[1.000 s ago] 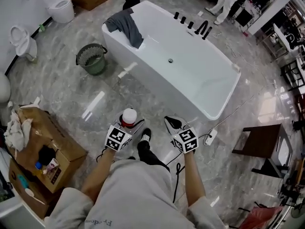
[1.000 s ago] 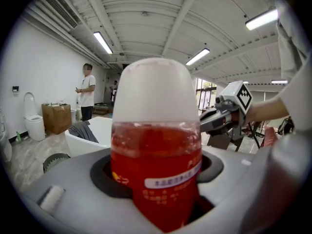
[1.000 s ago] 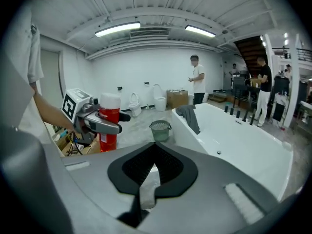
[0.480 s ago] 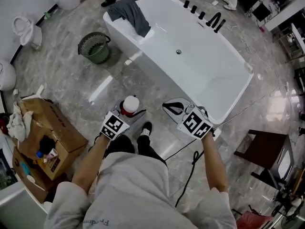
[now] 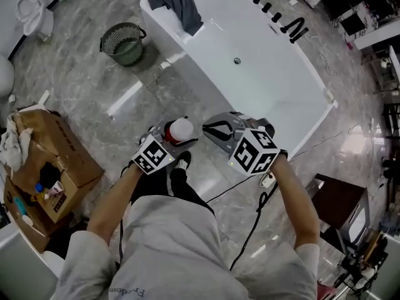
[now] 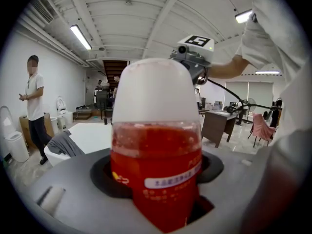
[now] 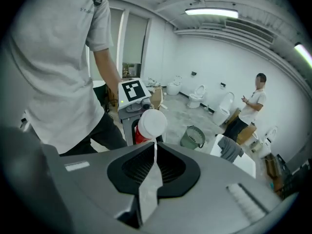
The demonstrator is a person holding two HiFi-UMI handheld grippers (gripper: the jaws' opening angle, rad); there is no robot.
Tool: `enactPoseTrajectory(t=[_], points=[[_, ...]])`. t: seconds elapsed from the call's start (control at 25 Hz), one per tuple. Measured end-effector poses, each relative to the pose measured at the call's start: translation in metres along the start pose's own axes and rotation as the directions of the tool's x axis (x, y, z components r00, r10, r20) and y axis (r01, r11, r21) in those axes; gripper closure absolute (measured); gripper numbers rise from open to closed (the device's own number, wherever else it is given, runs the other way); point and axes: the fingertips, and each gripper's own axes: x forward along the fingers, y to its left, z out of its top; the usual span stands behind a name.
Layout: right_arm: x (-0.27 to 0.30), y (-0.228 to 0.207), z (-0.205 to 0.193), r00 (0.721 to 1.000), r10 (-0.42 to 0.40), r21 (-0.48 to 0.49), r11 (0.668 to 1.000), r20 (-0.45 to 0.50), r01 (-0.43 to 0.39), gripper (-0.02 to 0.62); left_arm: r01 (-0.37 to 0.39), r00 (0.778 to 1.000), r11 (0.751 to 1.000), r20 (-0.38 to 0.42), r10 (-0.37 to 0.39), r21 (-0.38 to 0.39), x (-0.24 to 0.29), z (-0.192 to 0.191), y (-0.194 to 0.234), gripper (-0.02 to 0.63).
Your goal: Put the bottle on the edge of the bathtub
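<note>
My head cam's looking steeply down over the bathtub (image 5: 269,86); the gripper cams are facing each other, both catching the bottle (image 6: 156,155).

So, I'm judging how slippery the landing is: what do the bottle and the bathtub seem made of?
Bottle: probably clear glossy plastic, since red contents show through; its cap looks opaque white, matte plastic. Bathtub: glossy white, perhaps acrylic or ceramic; light glints off its smooth surface.
</note>
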Motion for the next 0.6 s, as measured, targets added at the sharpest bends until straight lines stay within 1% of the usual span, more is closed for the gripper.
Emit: enactPoseTrajectory(t=[0.04,0.08,0.16,0.32,0.36,0.48,0.6], points=[[0.001,-0.001,0.002,1.000,0.023,-0.013,1.000,-0.009,-0.023,0.589,0.007,1.000,1.000,0.007,-0.007,-0.004,0.004,0.000,0.001,0.249],[0.002,-0.002,0.005,0.999,0.048,-0.019,0.999,-0.015,-0.048,0.555,0.014,1.000,1.000,0.012,-0.014,-0.006,0.007,0.001,0.002,0.249],[0.005,-0.004,0.011,0.995,0.098,-0.025,0.995,-0.018,-0.099,0.511,0.027,1.000,1.000,0.016,-0.027,0.000,0.011,0.002,0.004,0.249],[0.024,-0.002,0.021,0.981,0.188,-0.039,0.981,-0.043,-0.190,0.357,0.053,0.999,0.998,-0.012,-0.053,0.022,0.014,-0.005,0.003,0.249],[0.030,-0.002,0.021,0.976,0.208,-0.045,0.976,-0.056,-0.211,0.336,0.058,0.998,0.998,-0.017,-0.058,0.027,0.015,-0.007,0.003,0.249],[0.050,0.003,0.020,0.961,0.259,-0.062,0.962,-0.100,-0.266,0.330,0.079,0.997,0.996,-0.023,-0.078,0.038,0.020,-0.011,0.001,0.249],[0.075,0.012,0.010,0.942,0.288,-0.094,0.947,-0.171,-0.307,0.327,0.098,0.995,0.994,-0.032,-0.097,0.043,0.023,-0.016,0.000,0.249]])
